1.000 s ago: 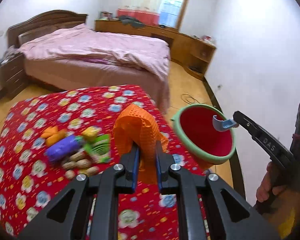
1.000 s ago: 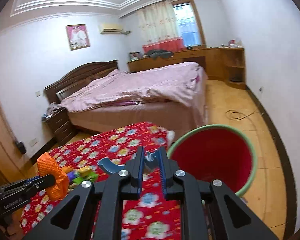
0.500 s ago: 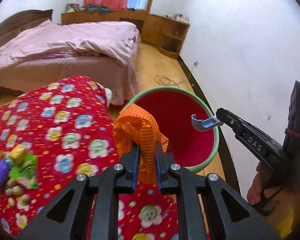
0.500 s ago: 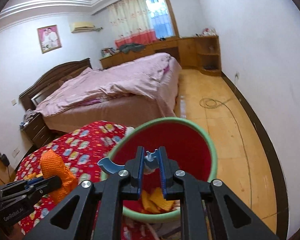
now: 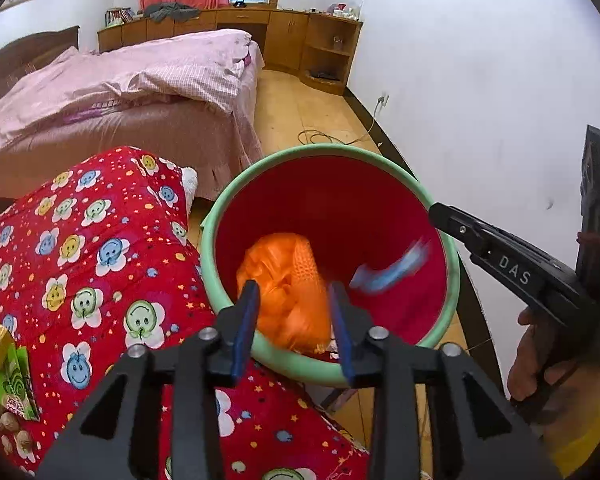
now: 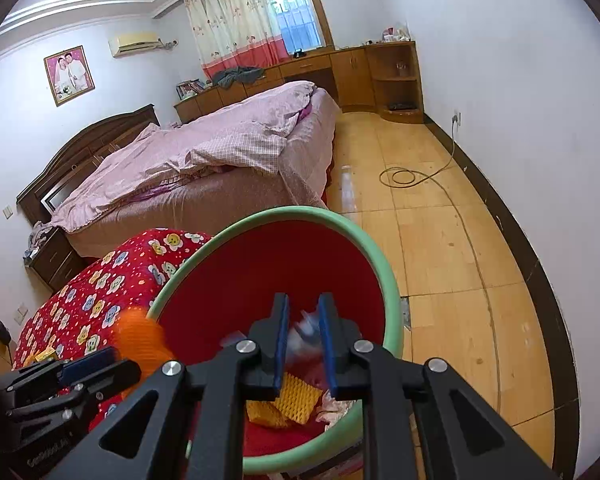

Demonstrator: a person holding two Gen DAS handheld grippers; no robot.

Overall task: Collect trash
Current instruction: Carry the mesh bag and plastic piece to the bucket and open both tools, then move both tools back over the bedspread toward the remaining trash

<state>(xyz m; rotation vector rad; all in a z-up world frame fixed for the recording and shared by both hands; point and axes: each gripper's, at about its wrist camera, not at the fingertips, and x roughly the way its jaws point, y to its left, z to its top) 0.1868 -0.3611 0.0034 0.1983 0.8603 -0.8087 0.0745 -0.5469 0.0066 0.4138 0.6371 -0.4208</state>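
Beside the red flowered table (image 5: pixel 100 264), both my grippers hang over the bucket (image 5: pixel 452 256): left gripper (image 5: pixel 294 312) just opening, orange net (image 5: pixel 288 280) dropping free; right gripper (image 6: pixel 304 332) slightly apart, blue scrap (image 5: pixel 392 268) falling; wrappers (image 5: pixel 8 372) remain.

We now hold both grippers over the bin (image 5: pixel 220 280). The left gripper (image 5: pixel 294 300) has just opened, dropping the orange net (image 5: pixel 284 280); the blue scrap (image 5: pixel 392 268) falls from the right gripper (image 6: pixel 304 330).
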